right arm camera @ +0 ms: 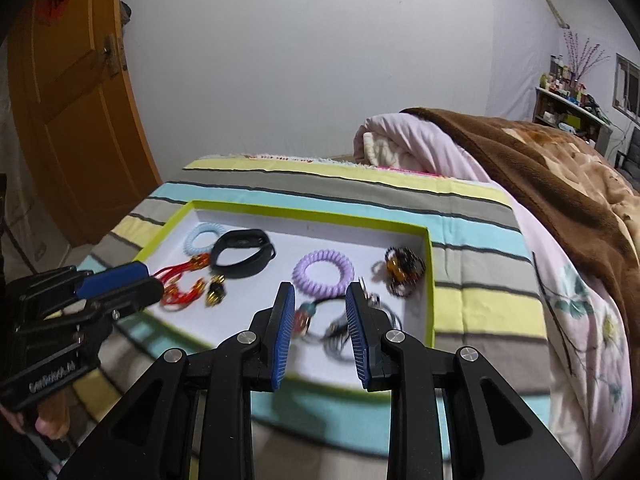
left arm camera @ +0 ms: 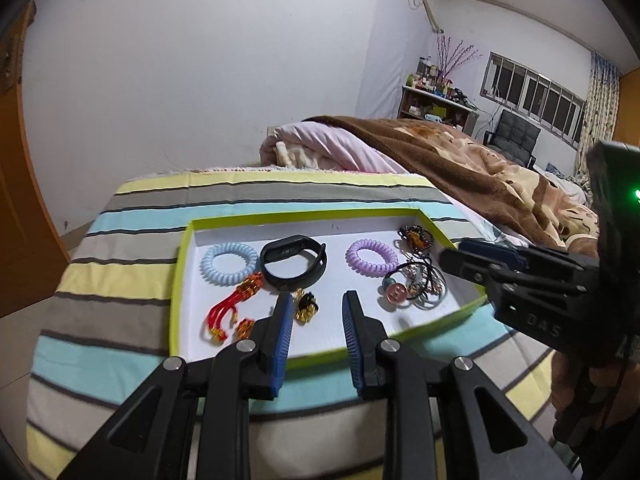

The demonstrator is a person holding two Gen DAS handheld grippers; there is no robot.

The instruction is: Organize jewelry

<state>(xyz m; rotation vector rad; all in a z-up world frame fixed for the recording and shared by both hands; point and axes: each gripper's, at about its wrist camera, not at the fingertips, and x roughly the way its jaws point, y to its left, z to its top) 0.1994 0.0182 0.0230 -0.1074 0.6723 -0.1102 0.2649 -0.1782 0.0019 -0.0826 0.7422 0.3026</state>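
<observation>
Dim, even indoor light; fisheye-bent edges, slight motion blur.

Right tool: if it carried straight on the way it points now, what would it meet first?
Probably the tangle of black hair ties and rings lying between and just beyond the open right tool, on the floor of the green-rimmed tray. Motion blur makes depth uncertain; the purple coil tie lies farther along.

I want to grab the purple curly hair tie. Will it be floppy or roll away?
The purple curly hair tie probably won't roll, since it lies flat in the tray. Its coils look springy, so it would likely squash and bounce back. It looks thin and hollow, so probably very light.
</observation>
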